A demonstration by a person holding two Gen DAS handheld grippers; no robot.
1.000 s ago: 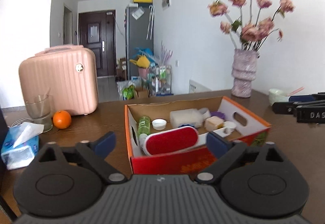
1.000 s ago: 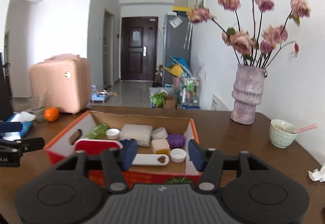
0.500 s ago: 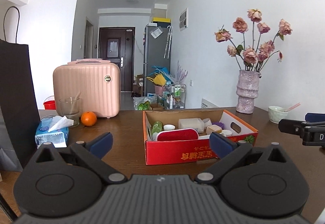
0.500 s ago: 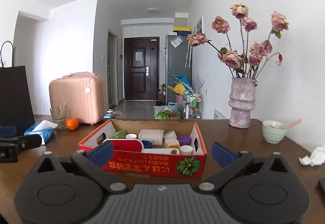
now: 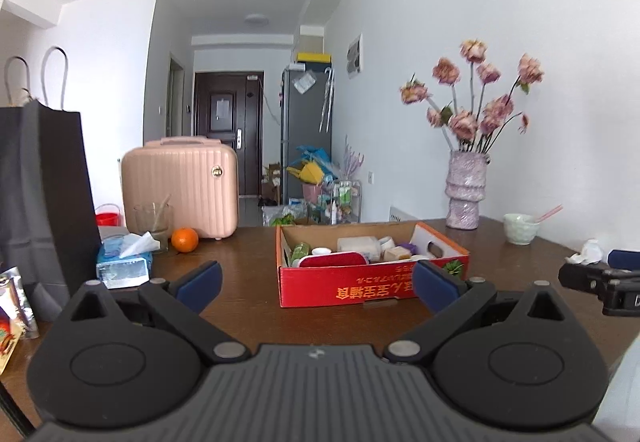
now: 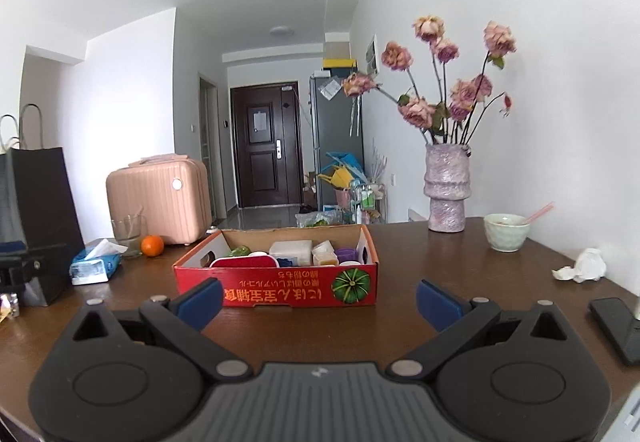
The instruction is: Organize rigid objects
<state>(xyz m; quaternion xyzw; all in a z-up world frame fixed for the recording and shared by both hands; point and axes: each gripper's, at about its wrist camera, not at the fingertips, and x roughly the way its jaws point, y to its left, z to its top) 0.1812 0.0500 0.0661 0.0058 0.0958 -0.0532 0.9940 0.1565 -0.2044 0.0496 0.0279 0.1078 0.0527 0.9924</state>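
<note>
A red cardboard box [image 5: 360,288] [image 6: 280,292] stands on the brown table. It holds a red lint brush [image 5: 334,260] [image 6: 244,263], a white container [image 5: 358,244] [image 6: 291,248], a green bottle [image 5: 299,250], a purple lid [image 6: 347,254] and other small items. My left gripper [image 5: 316,284] is open and empty, back from the box's near side. My right gripper [image 6: 318,300] is open and empty, also back from the box. The right gripper also shows at the right edge of the left wrist view [image 5: 600,280].
A pink case [image 5: 180,187], a glass [image 5: 154,219], an orange [image 5: 185,240], a tissue pack [image 5: 124,266] and a black bag [image 5: 40,201] stand left. A flower vase [image 6: 446,187], a green bowl [image 6: 506,232], crumpled paper [image 6: 584,266] and a phone [image 6: 616,322] are on the right.
Both grippers have drawn back and up from over the box. The right gripper's jaws have opened wide. The box and its contents stay put.
</note>
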